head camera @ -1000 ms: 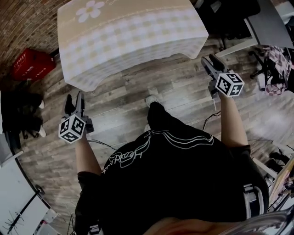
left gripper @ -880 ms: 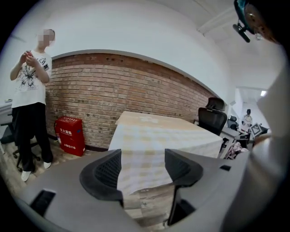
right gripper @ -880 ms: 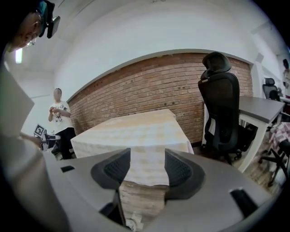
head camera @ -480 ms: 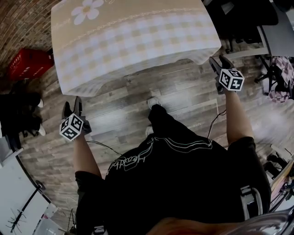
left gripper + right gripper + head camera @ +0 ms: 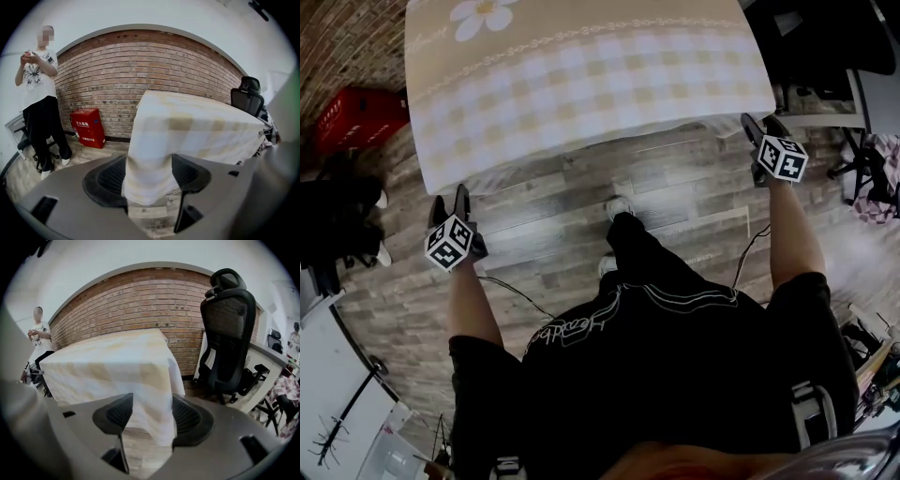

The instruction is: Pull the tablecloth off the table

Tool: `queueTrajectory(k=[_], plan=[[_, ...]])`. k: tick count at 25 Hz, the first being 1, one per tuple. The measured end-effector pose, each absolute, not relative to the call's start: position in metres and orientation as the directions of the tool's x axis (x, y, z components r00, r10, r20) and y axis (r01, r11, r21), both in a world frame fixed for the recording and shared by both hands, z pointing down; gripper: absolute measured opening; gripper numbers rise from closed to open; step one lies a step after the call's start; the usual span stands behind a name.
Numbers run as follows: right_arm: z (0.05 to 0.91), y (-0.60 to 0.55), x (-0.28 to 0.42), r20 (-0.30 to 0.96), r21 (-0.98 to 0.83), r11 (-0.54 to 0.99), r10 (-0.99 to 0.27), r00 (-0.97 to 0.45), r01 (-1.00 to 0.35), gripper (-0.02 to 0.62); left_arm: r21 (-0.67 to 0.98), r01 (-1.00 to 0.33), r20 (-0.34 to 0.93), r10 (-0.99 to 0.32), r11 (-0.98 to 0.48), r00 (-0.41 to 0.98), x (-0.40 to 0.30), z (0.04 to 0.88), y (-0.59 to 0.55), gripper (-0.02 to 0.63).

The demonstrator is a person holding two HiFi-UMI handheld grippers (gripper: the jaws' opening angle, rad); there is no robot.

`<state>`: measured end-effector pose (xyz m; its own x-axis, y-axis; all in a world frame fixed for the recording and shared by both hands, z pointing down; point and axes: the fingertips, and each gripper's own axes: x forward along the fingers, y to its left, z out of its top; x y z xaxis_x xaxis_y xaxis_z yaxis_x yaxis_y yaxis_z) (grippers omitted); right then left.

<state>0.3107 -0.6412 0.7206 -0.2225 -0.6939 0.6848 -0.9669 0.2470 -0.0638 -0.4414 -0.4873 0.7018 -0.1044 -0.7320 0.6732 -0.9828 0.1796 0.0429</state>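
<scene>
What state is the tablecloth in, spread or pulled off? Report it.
Spread. The tablecloth lies flat and smooth on top, with its edges and corners hanging down the visible sides.

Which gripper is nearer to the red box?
Left. The left gripper is at the tablecloth corner nearer the red box; the right gripper is at the opposite corner.
</scene>
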Motion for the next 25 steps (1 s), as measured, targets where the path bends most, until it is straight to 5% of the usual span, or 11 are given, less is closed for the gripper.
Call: queueTrajectory(k=[4,7,15,25], plan=[[0.726,-0.646,0.308,0.682,-0.067,0.239,-0.698,-0.219,-0.969,0.227,0.047,-0.983,0.665,-0.740,0.180,-0.104,-0.443,0.705,-0.494,0.293],[0.725,-0.648,0.308,0.671,-0.044,0.233,-0.713,-0.201,-0.971,0.216,0.048,-0.985,0.664,-0.742,0.164,-0.091,-0.440,0.707,-0.497,0.223],[0.722,-0.650,0.301,0.645,0.030,0.243,-0.746,-0.167,-0.969,0.015,0.030,-0.991,0.665,-0.743,0.133,-0.079,-0.431,0.706,-0.501,0.050],[0.713,-0.631,0.303,0.647,0.015,0.246,-0.741,-0.178,-0.969,-0.003,0.064,-0.991,0.676,-0.735,0.118,-0.043,-0.426,0.698,-0.490,0.008]])
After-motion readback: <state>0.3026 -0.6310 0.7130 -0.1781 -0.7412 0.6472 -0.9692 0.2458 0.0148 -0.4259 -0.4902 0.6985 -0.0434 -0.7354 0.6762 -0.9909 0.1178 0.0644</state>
